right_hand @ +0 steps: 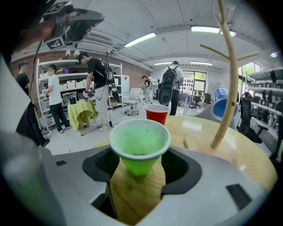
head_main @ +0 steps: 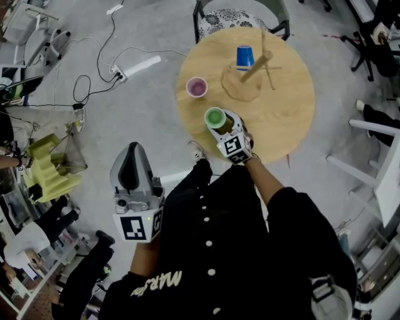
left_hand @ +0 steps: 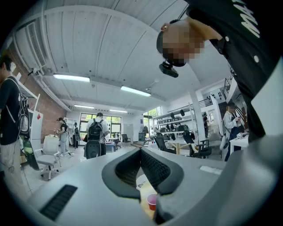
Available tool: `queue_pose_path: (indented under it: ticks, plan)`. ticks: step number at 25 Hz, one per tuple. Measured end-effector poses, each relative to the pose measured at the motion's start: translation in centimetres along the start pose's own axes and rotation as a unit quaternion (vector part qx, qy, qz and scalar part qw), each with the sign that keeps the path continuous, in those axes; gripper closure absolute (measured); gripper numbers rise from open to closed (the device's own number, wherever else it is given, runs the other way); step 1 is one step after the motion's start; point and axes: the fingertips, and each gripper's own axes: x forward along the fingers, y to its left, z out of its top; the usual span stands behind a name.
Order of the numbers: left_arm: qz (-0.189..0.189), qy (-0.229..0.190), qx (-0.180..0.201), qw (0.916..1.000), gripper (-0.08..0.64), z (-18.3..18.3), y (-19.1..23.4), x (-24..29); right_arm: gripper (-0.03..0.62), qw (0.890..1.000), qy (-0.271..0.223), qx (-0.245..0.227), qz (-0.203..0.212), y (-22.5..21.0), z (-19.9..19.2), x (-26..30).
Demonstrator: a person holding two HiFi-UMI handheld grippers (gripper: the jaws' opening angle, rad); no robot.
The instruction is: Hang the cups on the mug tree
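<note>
The round wooden table (head_main: 284,119) carries a green cup (head_main: 214,117), a red cup (head_main: 197,87) and the mug tree (head_main: 242,84).

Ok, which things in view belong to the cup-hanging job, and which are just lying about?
Job:
- green cup, standing between the open jaws of the right gripper
- red cup
- blue cup, on the mug tree
- round table

Lying about:
- power strip and cables on the floor
- chair behind the table

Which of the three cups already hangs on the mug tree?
The blue plastic cup: it alone sits on a branch of the wooden mug tree. The green plastic cup and the red plastic cup are off it.
</note>
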Motion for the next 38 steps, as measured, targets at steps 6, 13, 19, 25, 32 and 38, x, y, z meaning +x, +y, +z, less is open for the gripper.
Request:
queue_pose_path:
  ticks: [6,13,19,25,32,38]
  plan:
    - [-0.004,-0.009,-0.005,0.9999,0.566,0.4,-0.9,0.7,0.301,0.999,-0.023,0.003,-0.026,-2.6,1.3,-2.3]
    - [-0.027,-0.042,-0.024,0.9985,0.566,2.7,-4.9,2.1,0.301,0.995,-0.022,0.021,-0.093,-10.0,1.4,-8.2]
    - [-0.038,-0.067,-0.031,0.9965,0.566,4.7,-7.8,2.5,0.301,0.987,-0.021,-0.030,-0.154,-18.0,3.4,-13.3]
    - [-0.043,-0.083,-0.046,0.9946,0.566,6.1,-9.6,2.7,0.301,0.979,-0.010,-0.072,-0.192,-23.5,6.3,-16.0]
    - [-0.033,-0.082,-0.065,0.9940,0.566,6.1,-9.3,2.1,0.301,0.968,-0.023,-0.142,-0.205,-24.5,10.6,-17.5]
    - [-0.028,-0.081,-0.072,0.9937,0.566,6.0,-9.0,1.5,0.302,0.952,-0.029,-0.238,-0.192,-22.8,13.2,-17.5]
